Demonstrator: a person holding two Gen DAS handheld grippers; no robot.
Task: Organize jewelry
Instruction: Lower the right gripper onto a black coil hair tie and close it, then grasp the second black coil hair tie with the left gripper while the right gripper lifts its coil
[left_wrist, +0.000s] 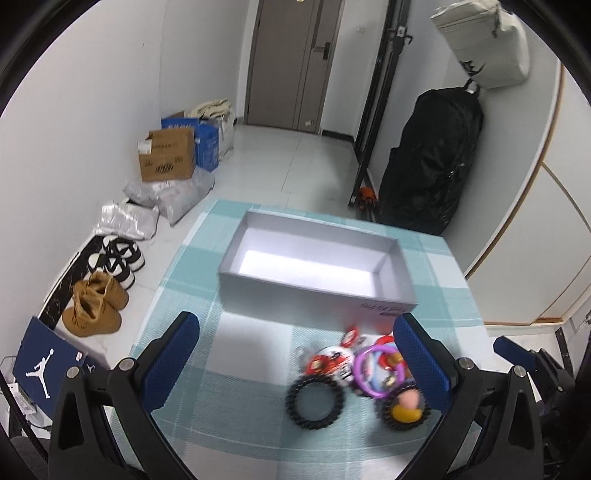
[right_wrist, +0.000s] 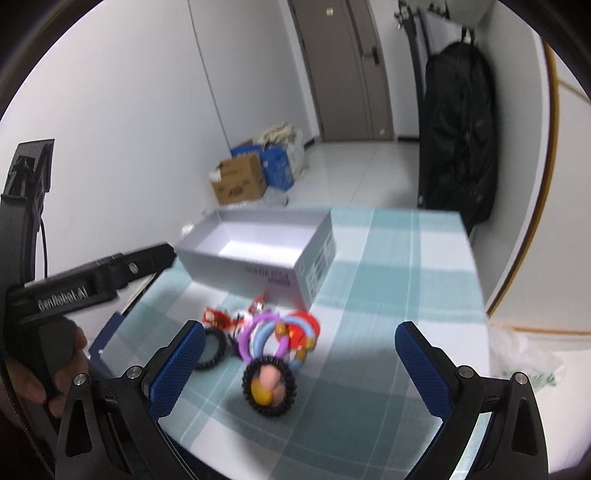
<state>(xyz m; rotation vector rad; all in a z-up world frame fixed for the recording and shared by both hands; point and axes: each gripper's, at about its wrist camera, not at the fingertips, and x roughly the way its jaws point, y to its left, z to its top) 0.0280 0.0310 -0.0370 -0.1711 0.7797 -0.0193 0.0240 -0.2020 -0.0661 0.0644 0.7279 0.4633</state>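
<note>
Left gripper: lowest in the left wrist frame, blue pads spread wide, nothing held.
Right gripper: bottom of the right wrist frame, equally wide apart, gripping nothing.
Jewelry pile: lower right of centre on the checked cloth, between the left pads; black spiral rings, purple loops, red pieces, blurred.
Grey box: frame centre, lidless, just beyond the pile.
Left hand: lower left edge, on the other gripper's handle.
</note>
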